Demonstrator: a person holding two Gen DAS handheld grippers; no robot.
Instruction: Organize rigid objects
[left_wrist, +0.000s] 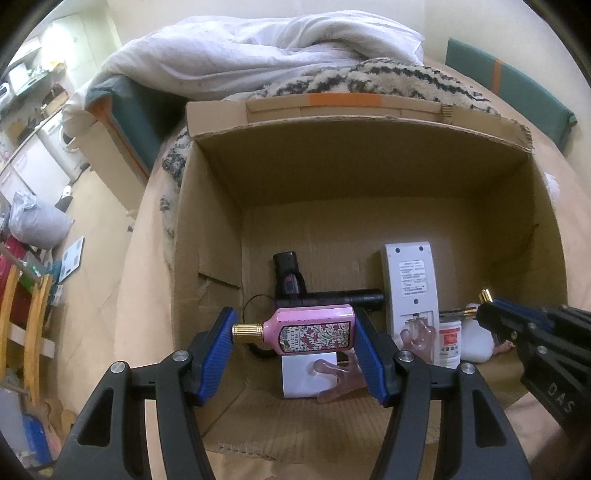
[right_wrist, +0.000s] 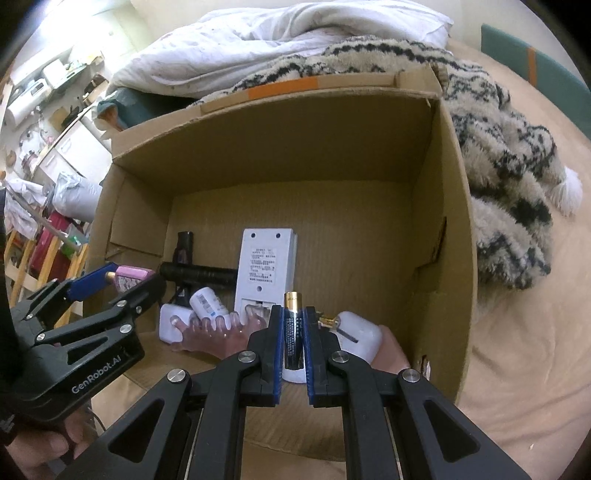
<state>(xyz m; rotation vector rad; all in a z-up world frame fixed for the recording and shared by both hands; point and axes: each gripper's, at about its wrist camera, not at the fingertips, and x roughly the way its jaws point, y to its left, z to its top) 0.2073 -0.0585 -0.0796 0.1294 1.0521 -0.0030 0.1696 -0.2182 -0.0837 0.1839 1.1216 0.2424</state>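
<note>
An open cardboard box (left_wrist: 369, 170) lies on the bed. My left gripper (left_wrist: 295, 334) is shut on a pink perfume bottle (left_wrist: 310, 328) with a gold cap, held lying sideways over the box's near left part. My right gripper (right_wrist: 293, 332) is shut on a black and gold battery (right_wrist: 293, 328), upright, over the near middle of the box (right_wrist: 258, 147). On the box floor lie a white remote (right_wrist: 266, 266), a black flashlight (left_wrist: 354, 295), a small white pill bottle (right_wrist: 207, 302), a pink toe separator (right_wrist: 221, 332) and white cases (right_wrist: 360, 334).
A white duvet (left_wrist: 258, 44) and a patterned fleece blanket (right_wrist: 498, 155) lie behind and right of the box on the beige bed sheet (right_wrist: 517, 369). Left of the bed are the floor, a wooden rack (left_wrist: 29, 314) and kitchen units.
</note>
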